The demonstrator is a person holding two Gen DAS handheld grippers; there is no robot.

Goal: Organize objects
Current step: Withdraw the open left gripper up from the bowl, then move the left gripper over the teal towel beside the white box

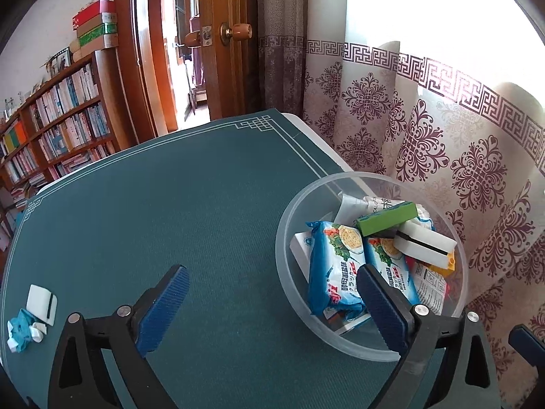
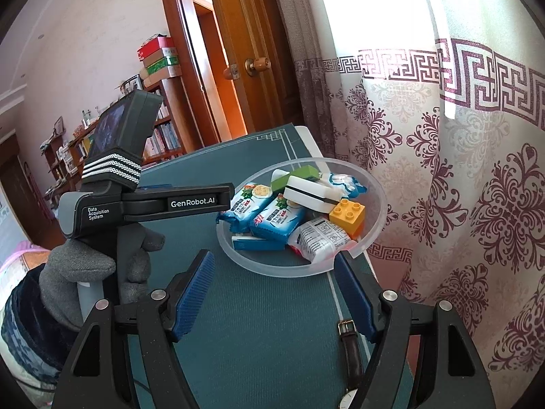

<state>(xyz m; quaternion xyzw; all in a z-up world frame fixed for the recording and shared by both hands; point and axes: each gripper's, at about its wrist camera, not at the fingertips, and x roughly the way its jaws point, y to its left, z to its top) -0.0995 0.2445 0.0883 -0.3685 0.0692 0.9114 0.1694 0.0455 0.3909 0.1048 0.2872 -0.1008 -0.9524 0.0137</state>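
A clear plastic bowl (image 1: 280, 238) (image 2: 378, 211) stands at the right edge of the green table mat (image 1: 170, 204). It holds two blue cracker packets (image 1: 335, 266) (image 2: 276, 220), a green block (image 1: 386, 218), a white sponge with a black stripe (image 1: 425, 242) (image 2: 310, 192), a yellow toy brick (image 2: 347, 213) and a white packet (image 2: 320, 238). My left gripper (image 1: 272, 270) is open and empty, its right finger in front of the bowl's near side. My right gripper (image 2: 272, 257) is open just short of the bowl's rim, with nothing between its fingers.
Another white sponge (image 1: 42, 303) and a crumpled blue-and-white wrapper (image 1: 20, 334) lie at the mat's left edge. A brown-strapped wristwatch (image 2: 349, 351) lies under my right gripper. A gloved hand (image 2: 81, 262) holds the left unit. A patterned curtain (image 1: 442, 136) hangs right; a bookshelf (image 1: 61, 129) stands left.
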